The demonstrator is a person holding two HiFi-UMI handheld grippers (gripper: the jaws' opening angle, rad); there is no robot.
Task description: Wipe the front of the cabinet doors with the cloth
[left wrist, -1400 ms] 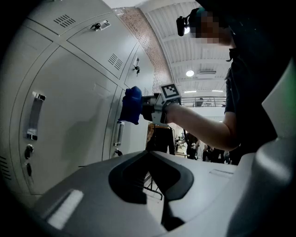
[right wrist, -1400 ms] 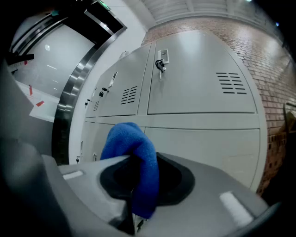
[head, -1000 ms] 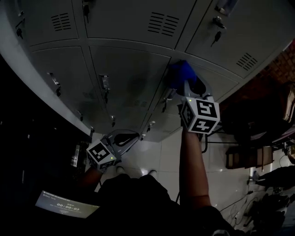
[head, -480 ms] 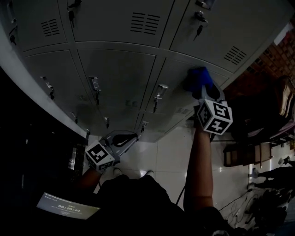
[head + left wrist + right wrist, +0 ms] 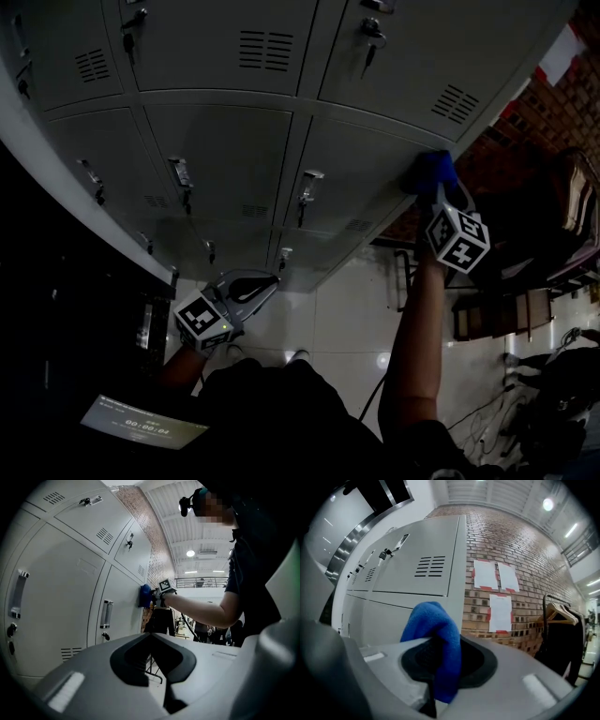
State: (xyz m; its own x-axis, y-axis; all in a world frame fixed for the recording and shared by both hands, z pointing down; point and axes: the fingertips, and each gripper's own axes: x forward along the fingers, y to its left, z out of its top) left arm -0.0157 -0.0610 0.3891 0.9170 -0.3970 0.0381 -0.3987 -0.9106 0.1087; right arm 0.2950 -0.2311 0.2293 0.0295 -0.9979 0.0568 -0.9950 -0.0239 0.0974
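Observation:
Grey locker cabinet doors [image 5: 225, 159] fill the top of the head view. A blue cloth [image 5: 427, 172] is pressed against the right edge of the right-hand lower door [image 5: 361, 173]. My right gripper [image 5: 434, 190] is shut on it, arm stretched up. In the right gripper view the cloth [image 5: 436, 637] hangs folded over the jaws, with a vented door [image 5: 419, 566] behind. My left gripper [image 5: 251, 284] hangs low near my body, away from the doors, shut with nothing in it. From the left gripper view the cloth [image 5: 145, 596] shows far off on the door.
Door handles [image 5: 308, 184] and keys [image 5: 367, 37] stick out from the locker fronts. A brick wall [image 5: 513, 550] with taped papers [image 5: 486, 573] starts right of the cabinet. A clothes rack [image 5: 560, 613] stands beyond. Dark furniture [image 5: 525, 309] sits on the tiled floor [image 5: 347, 314].
My right gripper has carried the cloth rightwards across the door to its right edge. The left gripper has stayed in place.

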